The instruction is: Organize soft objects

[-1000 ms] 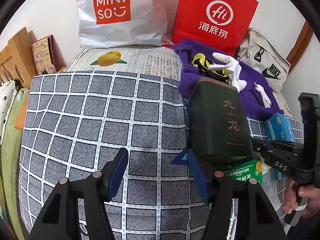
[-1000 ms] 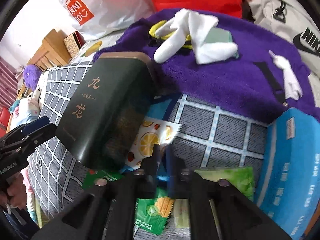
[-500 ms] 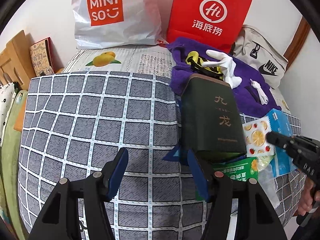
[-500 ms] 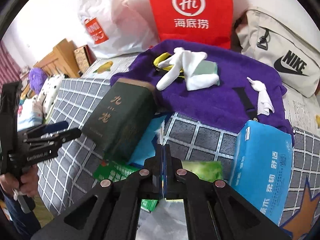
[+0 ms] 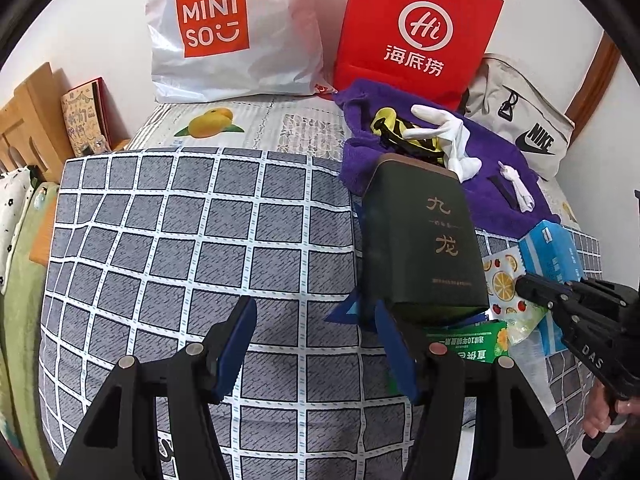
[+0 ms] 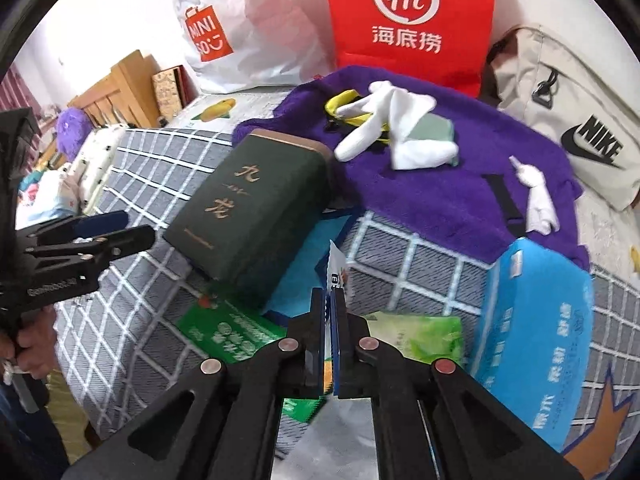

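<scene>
My right gripper point(image 6: 330, 300) is shut on a thin fruit-print packet point(image 6: 335, 268), held edge-up above the bed; in the left wrist view the packet point(image 5: 503, 284) shows its lemon print beside my right gripper point(image 5: 524, 286). My left gripper point(image 5: 312, 320) is open and empty over the grey checked bedsheet point(image 5: 180, 248), just left of a dark green box point(image 5: 420, 236). White gloves point(image 6: 392, 128) lie on a purple towel point(image 6: 420, 196). A blue tissue pack point(image 6: 532, 328) and green packets point(image 6: 420, 336) lie near my right gripper.
A white MINISO bag point(image 5: 224, 28), a red paper bag point(image 5: 416, 32) and a beige Nike bag point(image 5: 524, 120) stand along the wall. A wooden headboard point(image 5: 24, 120) is at the left. A green sachet pack point(image 6: 228, 332) lies under the box.
My right gripper has lifted the fruit-print packet up and back from beside the green box. My left gripper has drawn back slightly, still open.
</scene>
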`<action>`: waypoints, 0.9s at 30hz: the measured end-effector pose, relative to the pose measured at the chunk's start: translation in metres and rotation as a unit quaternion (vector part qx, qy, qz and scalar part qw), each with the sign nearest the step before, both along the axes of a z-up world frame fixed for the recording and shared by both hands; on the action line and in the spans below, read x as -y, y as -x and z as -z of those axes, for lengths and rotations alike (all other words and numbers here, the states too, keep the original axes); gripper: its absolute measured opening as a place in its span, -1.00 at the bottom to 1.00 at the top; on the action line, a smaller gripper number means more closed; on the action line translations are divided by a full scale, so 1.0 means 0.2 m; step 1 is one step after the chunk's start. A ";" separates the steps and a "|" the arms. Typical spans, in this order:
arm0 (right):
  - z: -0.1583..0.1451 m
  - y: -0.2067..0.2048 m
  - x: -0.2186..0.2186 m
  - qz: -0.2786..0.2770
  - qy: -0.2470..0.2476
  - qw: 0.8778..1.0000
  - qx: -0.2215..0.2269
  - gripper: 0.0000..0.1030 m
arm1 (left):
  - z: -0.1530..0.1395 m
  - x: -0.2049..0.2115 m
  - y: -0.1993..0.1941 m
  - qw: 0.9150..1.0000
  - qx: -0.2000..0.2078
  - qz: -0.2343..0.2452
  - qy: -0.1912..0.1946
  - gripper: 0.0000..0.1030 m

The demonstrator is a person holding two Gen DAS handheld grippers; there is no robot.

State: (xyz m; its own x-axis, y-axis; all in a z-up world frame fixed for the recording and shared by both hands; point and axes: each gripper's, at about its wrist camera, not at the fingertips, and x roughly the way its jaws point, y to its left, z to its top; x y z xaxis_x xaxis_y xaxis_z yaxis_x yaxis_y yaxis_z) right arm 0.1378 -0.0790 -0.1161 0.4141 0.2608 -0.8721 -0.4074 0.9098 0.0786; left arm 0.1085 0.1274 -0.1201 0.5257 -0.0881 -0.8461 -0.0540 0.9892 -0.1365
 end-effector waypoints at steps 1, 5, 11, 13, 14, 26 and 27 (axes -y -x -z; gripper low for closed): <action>0.00 -0.01 0.01 0.003 0.005 1.000 0.001 -0.91 | 0.00 0.00 0.00 1.000 -0.001 0.000 0.000 0.16; 0.05 -0.03 0.03 0.003 -0.002 1.000 -0.021 -0.91 | 0.01 0.01 0.00 1.000 -0.003 0.002 0.001 0.16; 0.08 -0.08 0.02 0.010 0.000 1.000 -0.023 -0.77 | 0.02 0.00 0.02 1.000 -0.005 0.004 -0.003 0.16; 0.10 -0.08 0.01 0.007 0.005 1.000 -0.026 -0.77 | 0.02 0.00 0.03 1.000 -0.004 0.008 -0.002 0.16; 0.11 -0.08 0.01 0.005 0.002 1.000 -0.029 -0.77 | 0.02 0.01 0.04 1.000 -0.005 0.009 -0.001 0.16; -0.06 0.05 0.10 0.019 -0.025 0.999 0.020 -0.92 | 0.07 0.25 0.11 0.996 0.006 0.087 0.014 0.18; -0.09 0.07 0.12 0.021 -0.027 0.999 0.027 -0.92 | 0.09 0.26 0.11 0.996 0.006 0.090 0.015 0.18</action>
